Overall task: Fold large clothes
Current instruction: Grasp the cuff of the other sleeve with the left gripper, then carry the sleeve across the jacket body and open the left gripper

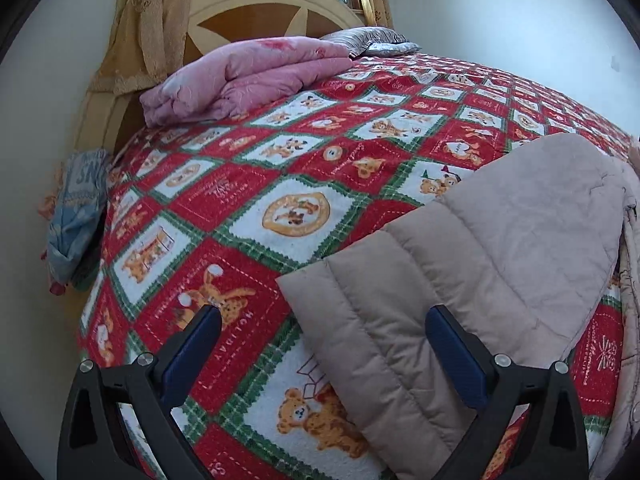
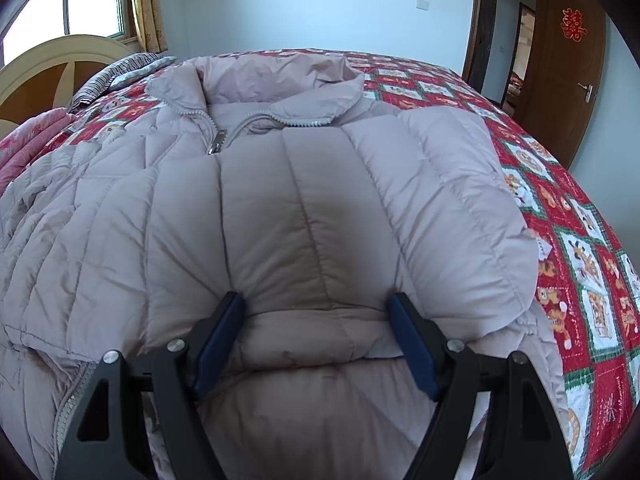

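Note:
A pale pink-beige puffer jacket [image 2: 280,184] lies front up on the bed, with its zip partly open at the collar [image 2: 280,76]. One sleeve is folded across the chest. My right gripper [image 2: 316,299] is shut on a thick fold of that sleeve, and creases spread out from both pads. In the left wrist view the jacket's other sleeve [image 1: 500,240] stretches out over the bedspread. My left gripper [image 1: 323,314] stands open over that sleeve's cuff end. The cuff lies loose under the right finger, and nothing is pinched.
A red, white and green teddy-bear bedspread [image 1: 280,160] covers the bed. A folded pink quilt [image 1: 248,76] and a grey pillow [image 1: 372,40] lie by the cream headboard [image 1: 256,12]. Blue cloth [image 1: 76,216] hangs at the bed's left side. A wooden door [image 2: 568,80] stands to the right.

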Action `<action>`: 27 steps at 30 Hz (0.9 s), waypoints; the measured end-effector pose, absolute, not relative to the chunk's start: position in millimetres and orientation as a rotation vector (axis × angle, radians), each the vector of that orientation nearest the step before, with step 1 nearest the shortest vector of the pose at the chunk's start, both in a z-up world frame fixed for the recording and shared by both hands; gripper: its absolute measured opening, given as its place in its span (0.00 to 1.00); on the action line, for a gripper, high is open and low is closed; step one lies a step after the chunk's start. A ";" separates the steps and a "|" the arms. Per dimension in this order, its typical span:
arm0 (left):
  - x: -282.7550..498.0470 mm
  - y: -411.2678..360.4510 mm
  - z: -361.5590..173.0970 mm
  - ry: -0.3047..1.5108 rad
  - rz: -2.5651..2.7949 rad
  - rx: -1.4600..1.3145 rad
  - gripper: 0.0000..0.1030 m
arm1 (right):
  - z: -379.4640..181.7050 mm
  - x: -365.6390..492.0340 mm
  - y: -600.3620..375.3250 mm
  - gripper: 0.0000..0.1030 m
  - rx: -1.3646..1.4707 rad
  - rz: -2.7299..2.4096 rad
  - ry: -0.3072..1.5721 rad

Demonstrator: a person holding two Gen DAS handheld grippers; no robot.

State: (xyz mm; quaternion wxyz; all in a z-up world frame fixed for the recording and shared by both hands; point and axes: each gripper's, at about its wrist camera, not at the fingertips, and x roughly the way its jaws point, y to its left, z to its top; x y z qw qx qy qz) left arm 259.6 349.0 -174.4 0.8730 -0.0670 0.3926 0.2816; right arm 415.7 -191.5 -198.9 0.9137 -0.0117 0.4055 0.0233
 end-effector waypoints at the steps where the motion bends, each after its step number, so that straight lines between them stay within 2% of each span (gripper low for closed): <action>1: 261.1 349.4 -175.8 0.820 0.575 -0.163 0.99 | -198.9 415.5 -191.5 0.76 -0.023 0.047 0.834; 3: 263.1 348.0 -175.4 0.814 0.537 -0.187 0.76 | -198.7 414.8 -192.7 0.76 -0.022 0.048 0.832; 4: 263.8 346.6 -174.1 0.812 0.497 -0.200 0.45 | -198.6 414.9 -192.7 0.76 -0.022 0.048 0.832; 5: 264.7 344.2 -172.3 0.812 0.466 -0.203 0.29 | -198.6 415.0 -192.7 0.76 -0.022 0.047 0.831; 7: 266.5 336.8 -165.4 0.801 0.433 -0.168 0.14 | -198.6 414.9 -192.8 0.76 -0.022 0.047 0.830; 11: 263.8 329.0 -136.5 0.715 0.467 -0.066 0.09 | -198.3 414.6 -193.3 0.76 -0.020 0.048 0.829; 14: 263.7 335.3 -110.0 0.650 0.500 -0.032 0.09 | -197.5 414.3 -193.4 0.76 -0.018 0.048 0.826; 19: 280.6 340.9 -87.6 0.643 0.518 0.034 0.09 | -189.8 409.8 -197.0 0.76 -0.008 0.061 0.822; 27: 301.3 295.8 -25.9 0.527 0.411 0.064 0.08 | -161.9 375.4 -210.5 0.76 -0.012 0.107 0.758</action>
